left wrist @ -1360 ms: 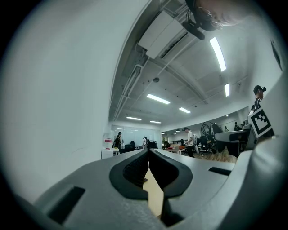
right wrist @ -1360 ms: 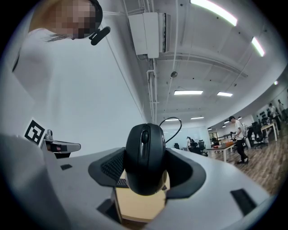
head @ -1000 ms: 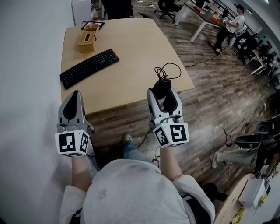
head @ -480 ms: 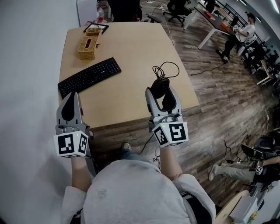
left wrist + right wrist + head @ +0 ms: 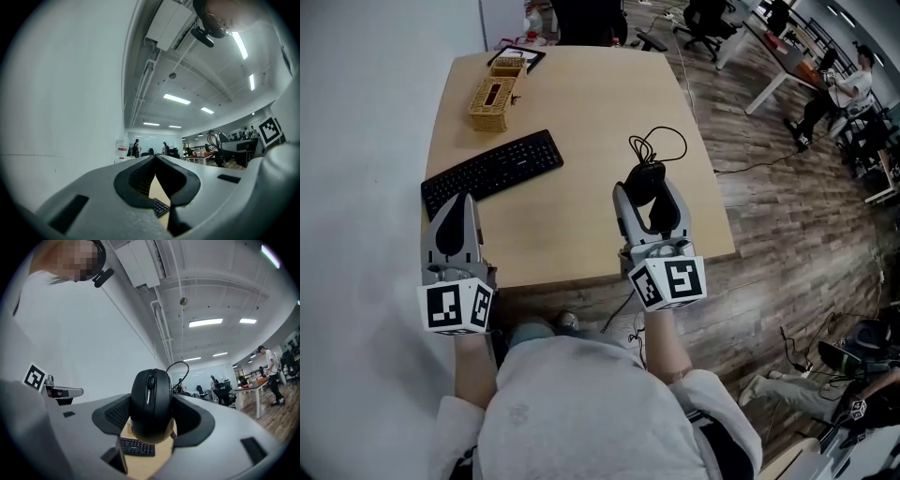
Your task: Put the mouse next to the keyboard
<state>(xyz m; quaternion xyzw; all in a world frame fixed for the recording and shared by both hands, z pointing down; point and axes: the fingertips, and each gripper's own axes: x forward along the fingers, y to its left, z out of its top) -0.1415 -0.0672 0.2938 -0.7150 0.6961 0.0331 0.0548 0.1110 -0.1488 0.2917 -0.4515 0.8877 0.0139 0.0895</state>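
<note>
A black wired mouse [image 5: 644, 181] [image 5: 151, 404] sits clamped between the jaws of my right gripper [image 5: 649, 187] [image 5: 151, 401], held above the right part of the wooden table [image 5: 581, 94]. Its cable [image 5: 659, 146] loops just beyond it. The black keyboard [image 5: 492, 172] lies at an angle on the table's left part; a strip of it shows in the right gripper view [image 5: 137, 446]. My left gripper [image 5: 455, 214] [image 5: 154, 161] hovers over the table's near left edge, jaws shut with nothing between them.
A wicker tissue box [image 5: 494, 97] and a small tray [image 5: 517, 58] stand at the table's far left. A white wall [image 5: 366, 141] runs along the left. Wood floor [image 5: 769, 216] with desks, chairs and people lies to the right.
The head view has shifted slightly, so the table sits lower and more centred in frame. Both grippers keep their poses, the right one still shut on the mouse.
</note>
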